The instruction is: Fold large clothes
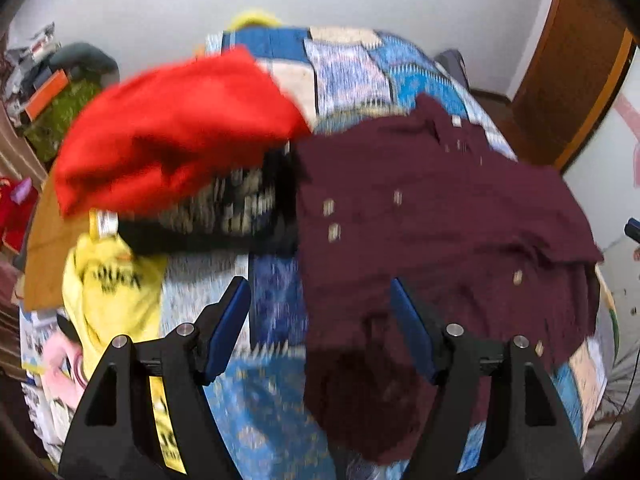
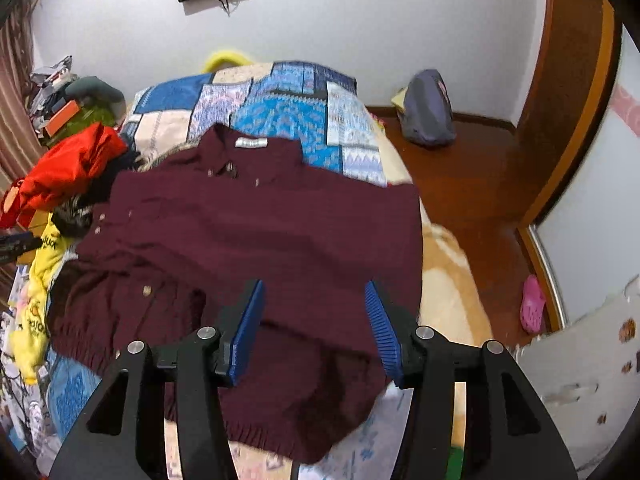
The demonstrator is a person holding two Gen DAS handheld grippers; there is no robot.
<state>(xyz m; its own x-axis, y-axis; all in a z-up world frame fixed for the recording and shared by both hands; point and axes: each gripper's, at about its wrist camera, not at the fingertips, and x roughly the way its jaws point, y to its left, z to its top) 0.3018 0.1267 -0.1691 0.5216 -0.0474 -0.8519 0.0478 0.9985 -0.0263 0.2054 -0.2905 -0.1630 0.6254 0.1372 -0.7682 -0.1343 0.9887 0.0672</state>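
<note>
A dark maroon knitted sweater (image 2: 260, 224) with small buttons lies spread on a blue patchwork bedspread (image 2: 280, 112), its collar and white label (image 2: 251, 143) at the far end. My right gripper (image 2: 314, 283) hangs open above the sweater's near hem, with nothing pressed between its blue pads. In the left wrist view the sweater (image 1: 440, 208) fills the right half. My left gripper (image 1: 318, 282) stands open above its left edge and the bare bedspread (image 1: 276, 400). Neither gripper holds cloth.
Left of the sweater are a red garment (image 1: 172, 128), a black-and-white patterned one (image 1: 236, 208) and a yellow printed shirt (image 1: 112, 292). On the wooden floor to the right are a grey bag (image 2: 426, 110) and a pink slipper (image 2: 532, 304). Clutter lines the left wall.
</note>
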